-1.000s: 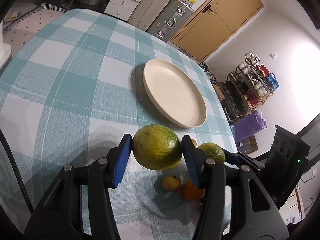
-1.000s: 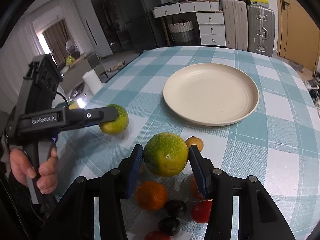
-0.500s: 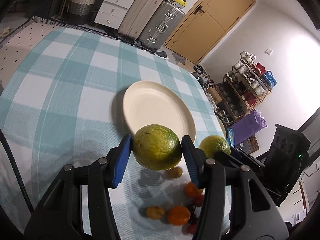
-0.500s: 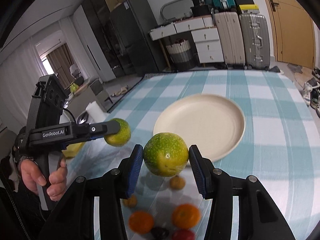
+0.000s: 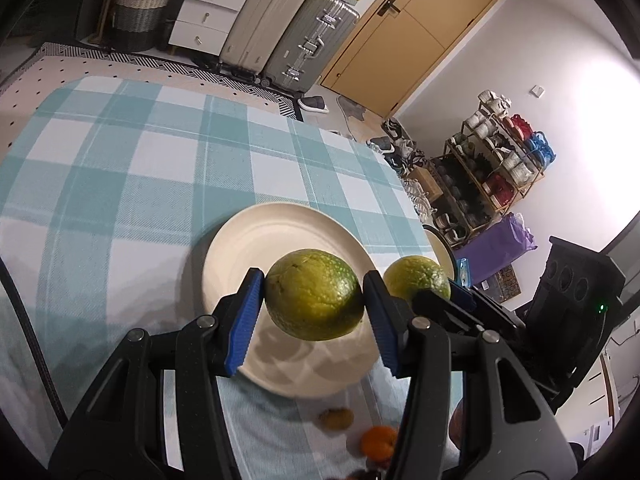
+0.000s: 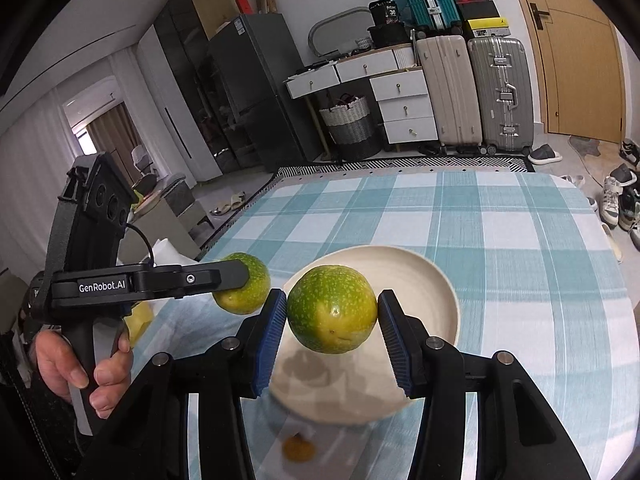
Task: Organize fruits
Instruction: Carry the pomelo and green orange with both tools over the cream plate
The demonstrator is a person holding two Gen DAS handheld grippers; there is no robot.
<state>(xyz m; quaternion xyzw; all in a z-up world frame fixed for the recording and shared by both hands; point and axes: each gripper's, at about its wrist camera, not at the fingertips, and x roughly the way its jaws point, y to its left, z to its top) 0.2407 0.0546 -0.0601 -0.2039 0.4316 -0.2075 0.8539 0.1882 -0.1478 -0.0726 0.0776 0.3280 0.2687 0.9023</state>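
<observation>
left gripper (image 5: 314, 312) clamps green fruit (image 5: 314, 294) | right gripper (image 6: 332, 330) clamps green orange (image 6: 332, 314) | right view only: hand (image 6: 80, 364)

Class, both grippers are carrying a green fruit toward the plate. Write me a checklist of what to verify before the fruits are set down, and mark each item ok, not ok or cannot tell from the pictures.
1. Left gripper holds its green fruit between both pads: ok.
2. Right gripper holds its own green fruit between both pads: ok.
3. Plate has nothing on it: ok in the visible part; fruit and grippers hide the rest.
4. Both fruits hang over the plate: ok for the right; the left cannot tell.
5. The two held fruits are apart, not touching: ok.
6. Small fruits on the tablecloth lie off the plate: ok.
</observation>
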